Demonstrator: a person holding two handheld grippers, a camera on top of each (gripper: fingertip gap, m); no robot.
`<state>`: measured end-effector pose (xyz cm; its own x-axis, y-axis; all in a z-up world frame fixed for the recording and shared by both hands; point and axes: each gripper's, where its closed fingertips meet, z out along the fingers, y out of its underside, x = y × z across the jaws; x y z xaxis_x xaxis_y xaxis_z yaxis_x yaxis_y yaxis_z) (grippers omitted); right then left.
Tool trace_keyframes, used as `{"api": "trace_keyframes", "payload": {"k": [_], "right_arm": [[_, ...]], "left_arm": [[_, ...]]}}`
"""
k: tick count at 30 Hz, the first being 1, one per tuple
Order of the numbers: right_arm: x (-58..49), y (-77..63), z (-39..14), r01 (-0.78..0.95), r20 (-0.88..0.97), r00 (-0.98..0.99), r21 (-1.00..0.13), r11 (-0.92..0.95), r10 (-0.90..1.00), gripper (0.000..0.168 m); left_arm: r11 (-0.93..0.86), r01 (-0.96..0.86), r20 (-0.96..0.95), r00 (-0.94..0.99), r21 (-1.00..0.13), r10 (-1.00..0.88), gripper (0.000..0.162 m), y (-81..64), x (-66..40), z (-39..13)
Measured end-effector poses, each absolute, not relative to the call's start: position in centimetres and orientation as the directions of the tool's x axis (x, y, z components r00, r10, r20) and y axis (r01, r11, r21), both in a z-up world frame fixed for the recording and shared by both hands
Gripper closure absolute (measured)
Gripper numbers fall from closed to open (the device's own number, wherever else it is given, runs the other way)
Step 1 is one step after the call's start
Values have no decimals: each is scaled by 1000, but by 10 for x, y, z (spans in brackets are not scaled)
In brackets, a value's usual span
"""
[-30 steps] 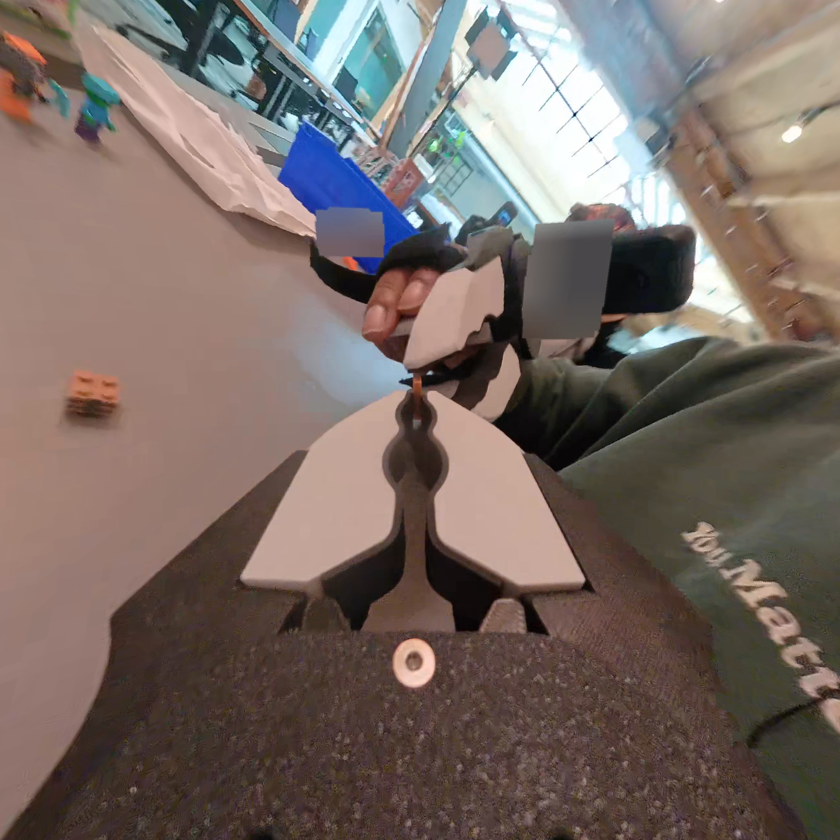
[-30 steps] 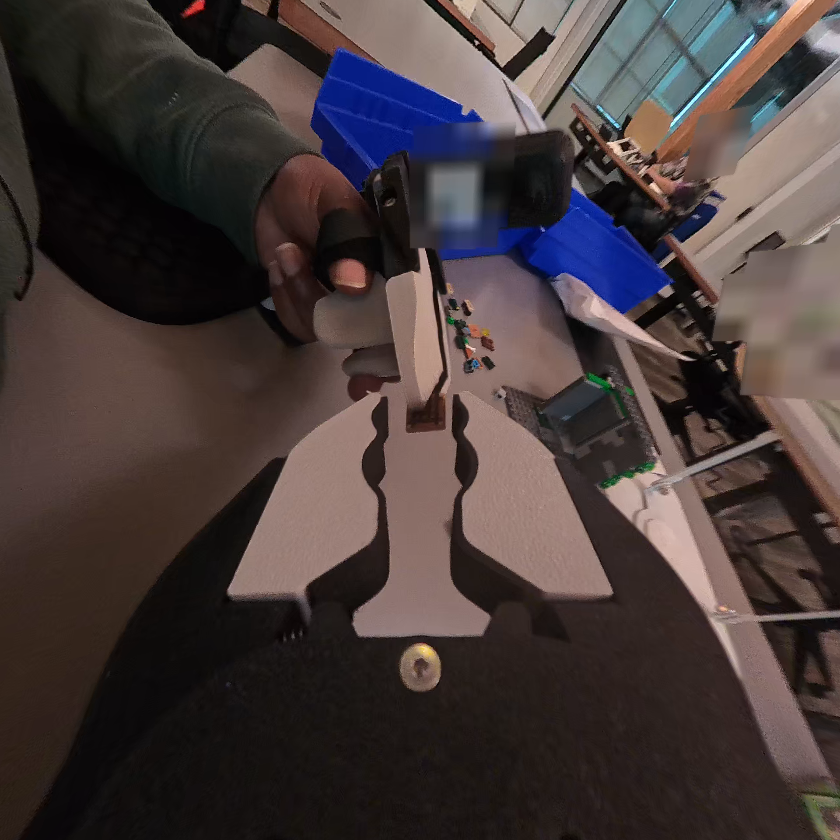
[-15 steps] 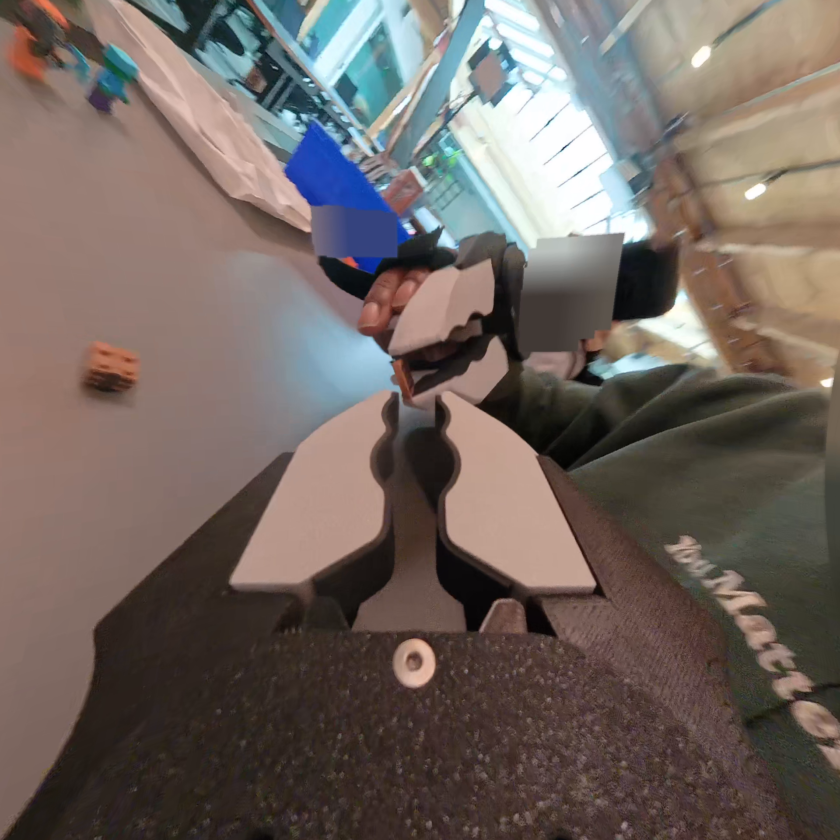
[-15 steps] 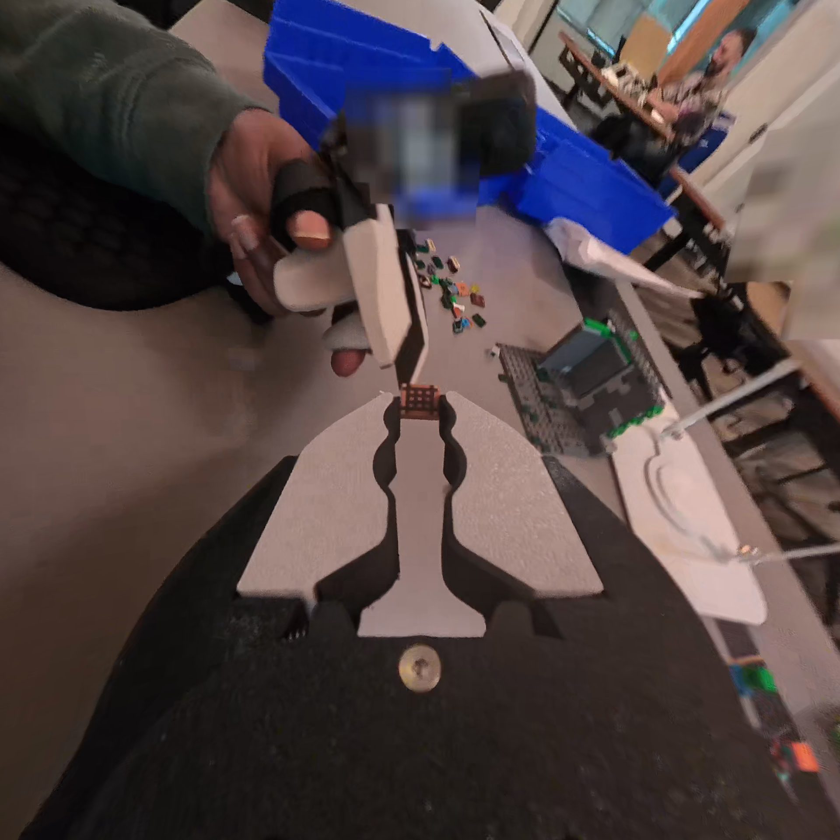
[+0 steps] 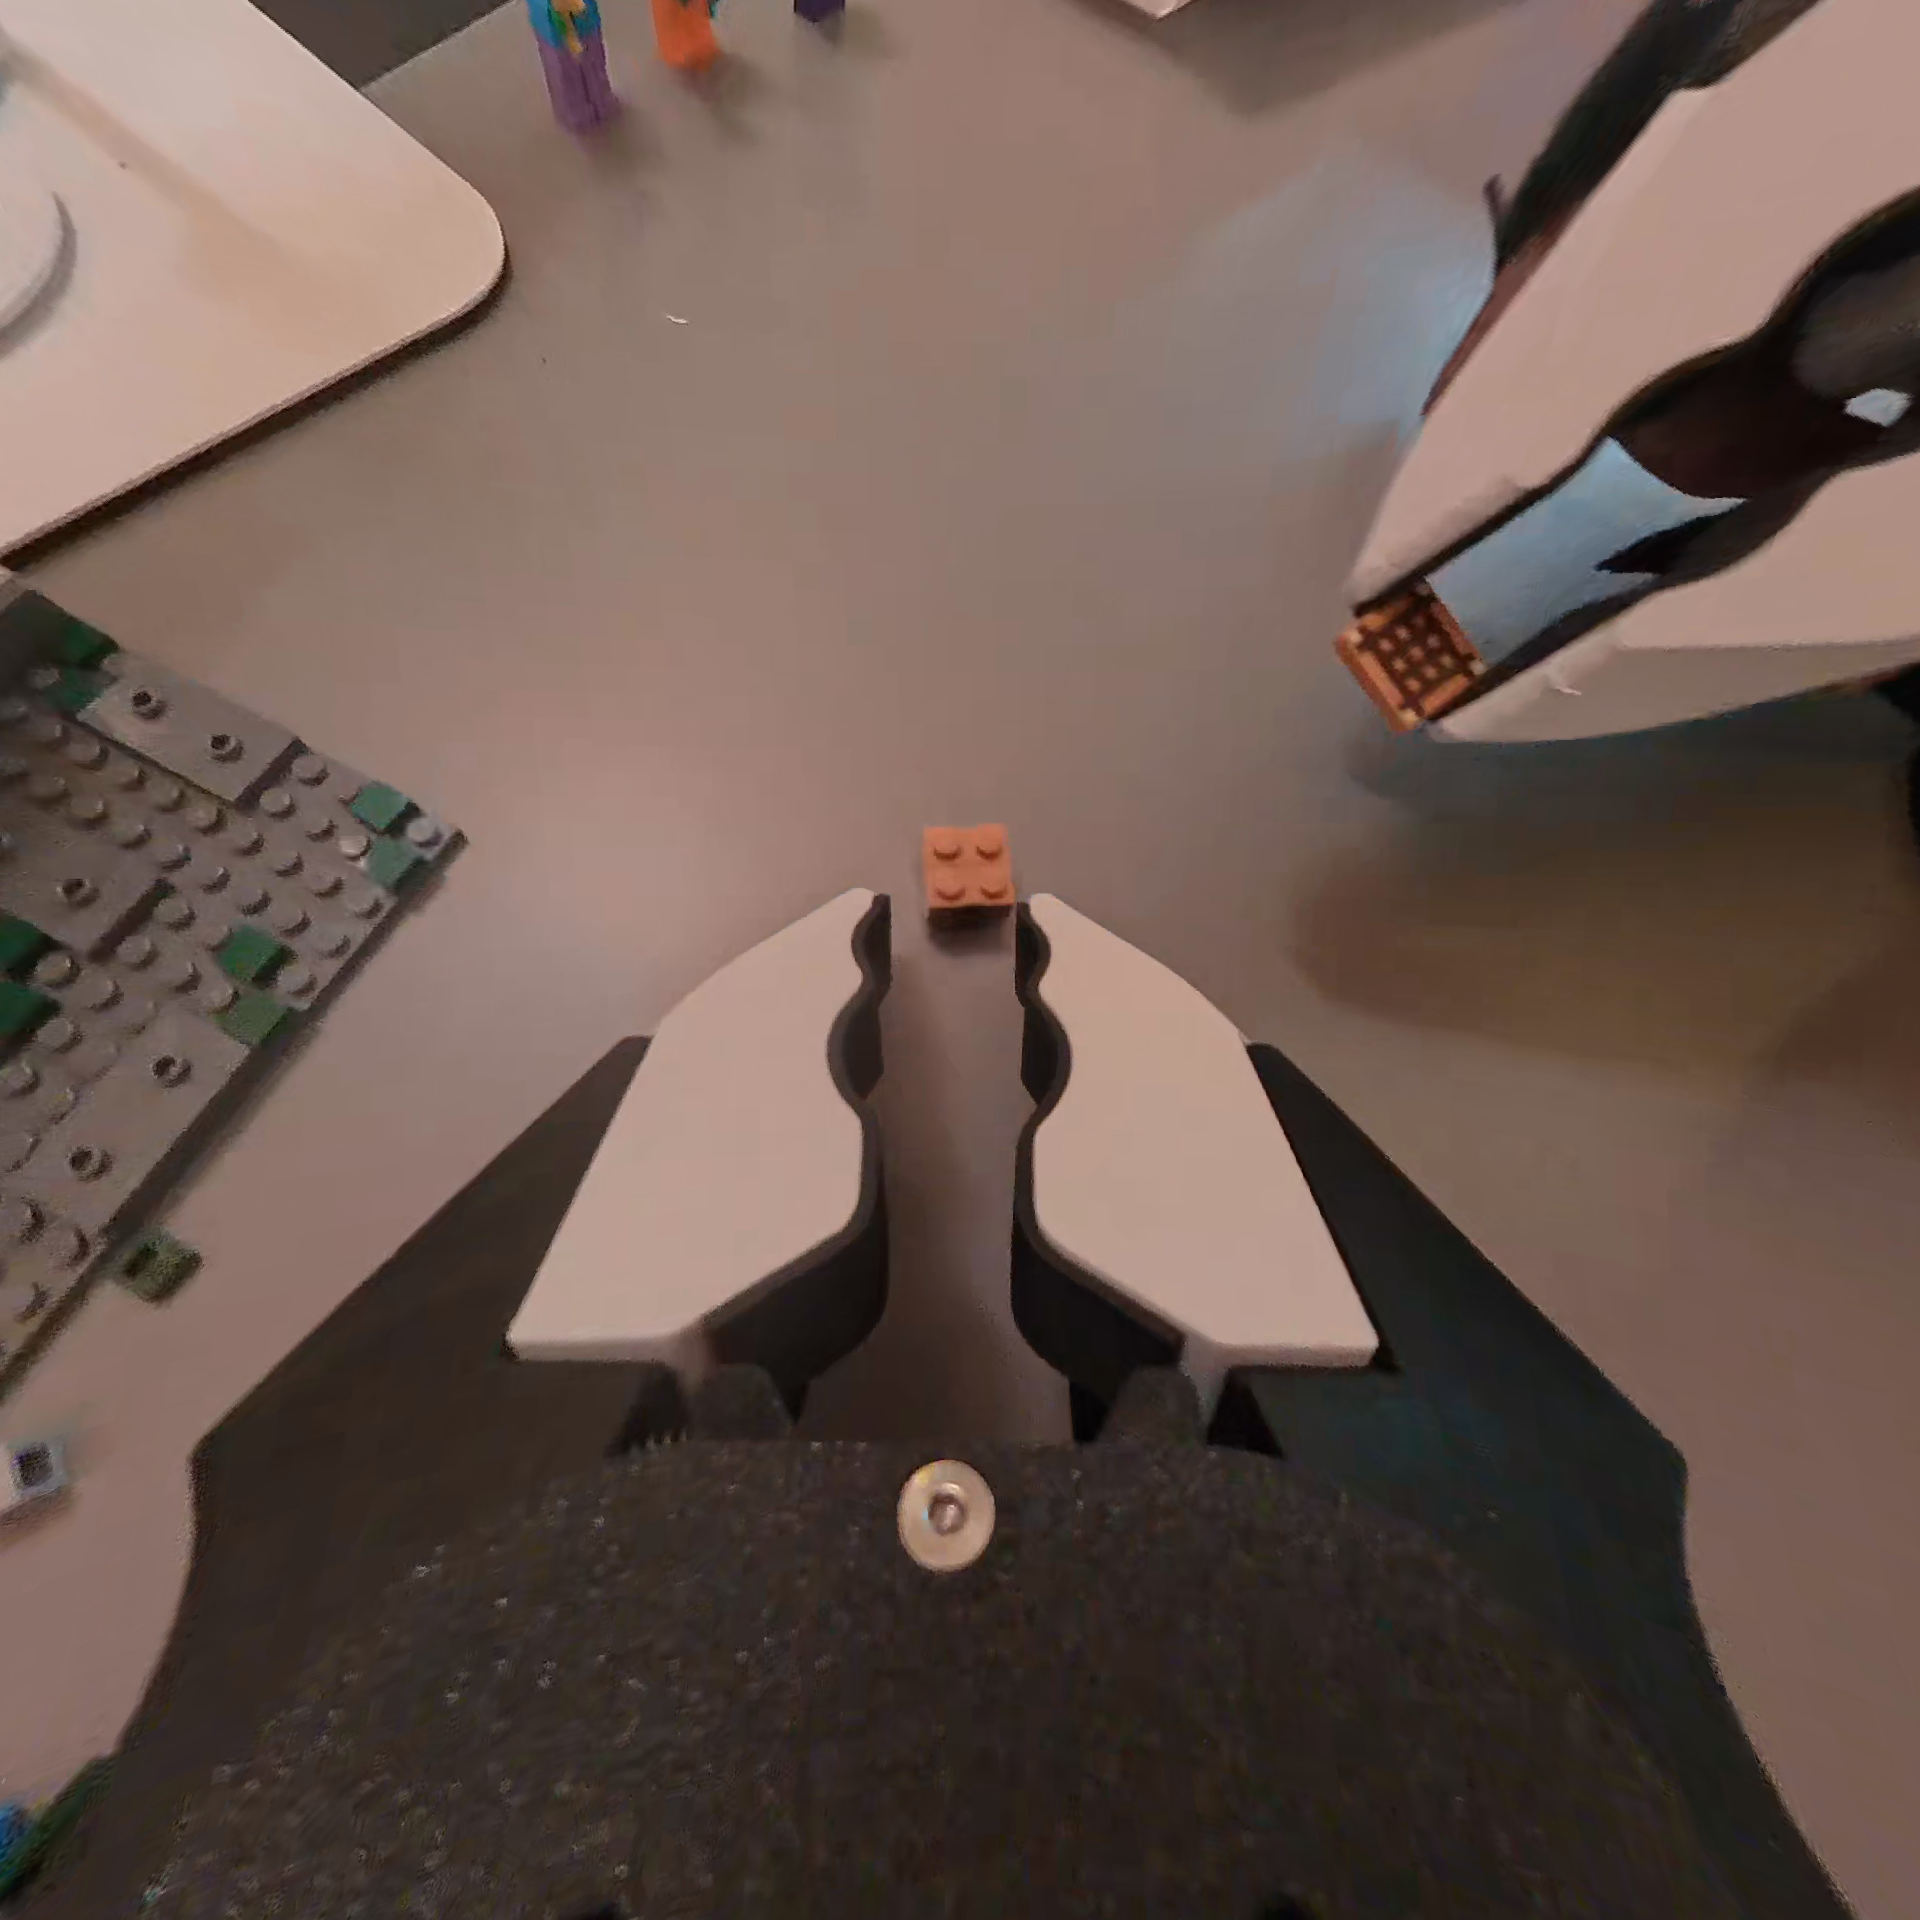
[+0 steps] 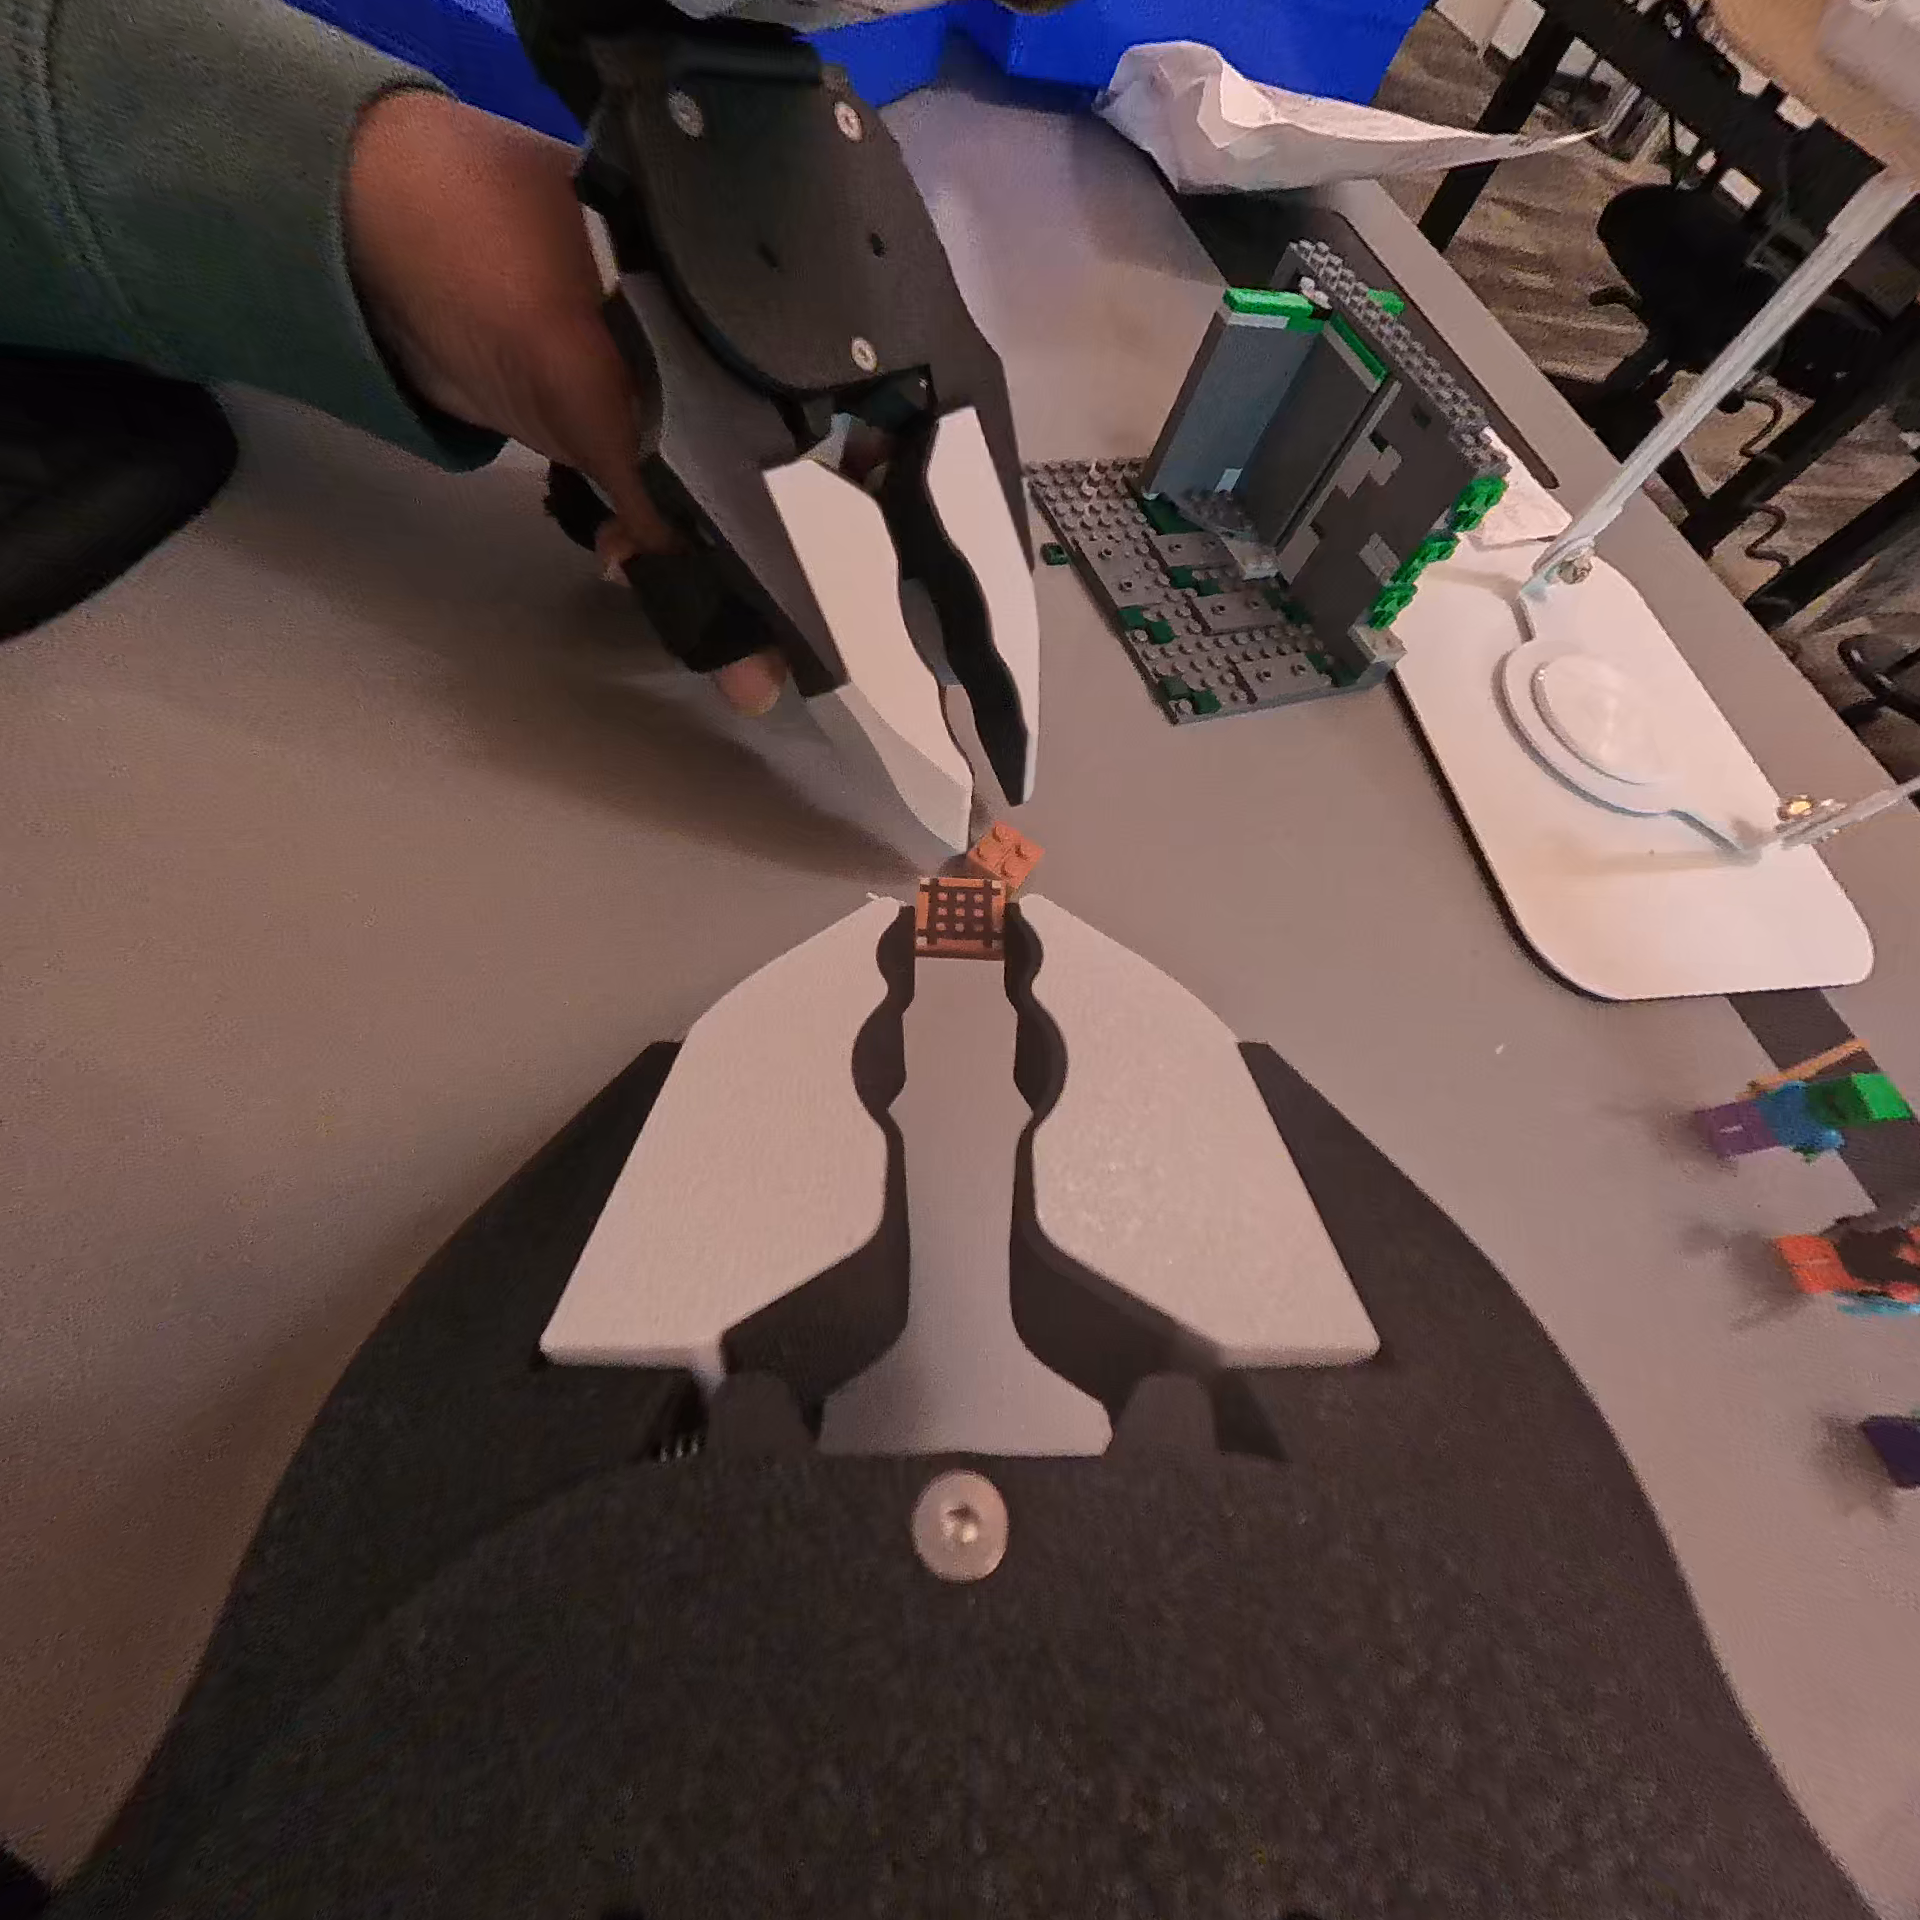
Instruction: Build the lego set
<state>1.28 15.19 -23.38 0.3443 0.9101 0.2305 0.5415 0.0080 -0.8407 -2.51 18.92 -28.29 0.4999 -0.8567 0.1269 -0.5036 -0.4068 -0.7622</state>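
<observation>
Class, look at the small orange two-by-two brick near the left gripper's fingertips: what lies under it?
The orange brick rests flat on the bare grey table, studs up, just ahead of the open left gripper. Its underside is hidden.

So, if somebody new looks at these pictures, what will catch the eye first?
Probably the small brown grid tile pinched at the tips of the right gripper, close above the table. Just beyond it, an orange 2x2 brick lies on the grey table, with the open left gripper pointing down at it. Farther back stands the grey-and-green lego build.
</observation>
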Motion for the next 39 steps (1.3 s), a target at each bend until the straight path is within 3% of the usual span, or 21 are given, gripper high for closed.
{"api": "trace_keyframes", "payload": {"k": [13,31,39], "right_arm": [[23,155,-248,527,177,357,-849,-42,917,152],[5,177,-260,629,53,6,-776,37,999,148],[35,171,-284,745,78,-103,-655,129,992,139]], "left_arm": [[-410,-529,155,461,-743,-874,149,173,-6,-284],[-375,-523,100,479,-765,-872,146,160,-23,-278],[-363,-524,99,465,-771,-880,147,160,-22,-279]]}}
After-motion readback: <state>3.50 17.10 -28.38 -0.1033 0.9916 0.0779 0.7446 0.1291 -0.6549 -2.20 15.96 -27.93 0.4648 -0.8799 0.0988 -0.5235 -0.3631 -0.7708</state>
